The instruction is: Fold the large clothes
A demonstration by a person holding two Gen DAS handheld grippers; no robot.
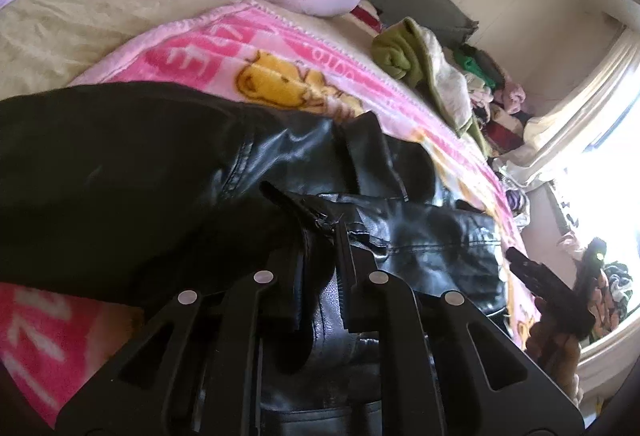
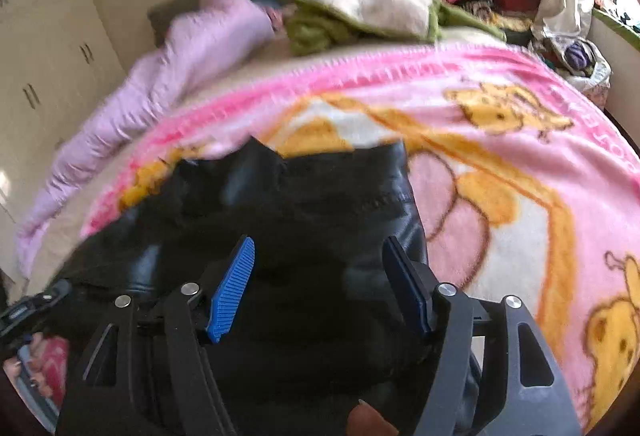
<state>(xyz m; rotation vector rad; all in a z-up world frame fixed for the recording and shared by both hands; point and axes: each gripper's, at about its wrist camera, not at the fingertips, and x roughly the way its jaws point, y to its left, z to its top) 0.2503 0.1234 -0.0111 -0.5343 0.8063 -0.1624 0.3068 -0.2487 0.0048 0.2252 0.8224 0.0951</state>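
— How is the jacket [image 1: 168, 172] laid?

— It is spread on the pink blanket [image 1: 256, 48] covering the bed. In the left wrist view its long axis is seen running from lower left to right, with the collar [image 1: 372, 152] raised toward the far side and the zipper [image 1: 320, 220] edge turned toward the camera.

— And the left hand-held gripper [image 1: 320, 268]?

— It is clamped on the jacket's zipper edge; the fingertips are buried in the black folds.

— The right hand-held gripper [image 2: 320, 276]?

— It is held spread wide over the jacket [image 2: 304, 212], nothing being pinched between the blue pads [image 2: 232, 292].

— What is hard to make out?

— The jacket's lower part is cut off by both grippers. The right view is blurred, so the seams are barely read. The clothes pile [image 1: 480, 88] by the window is washed out.
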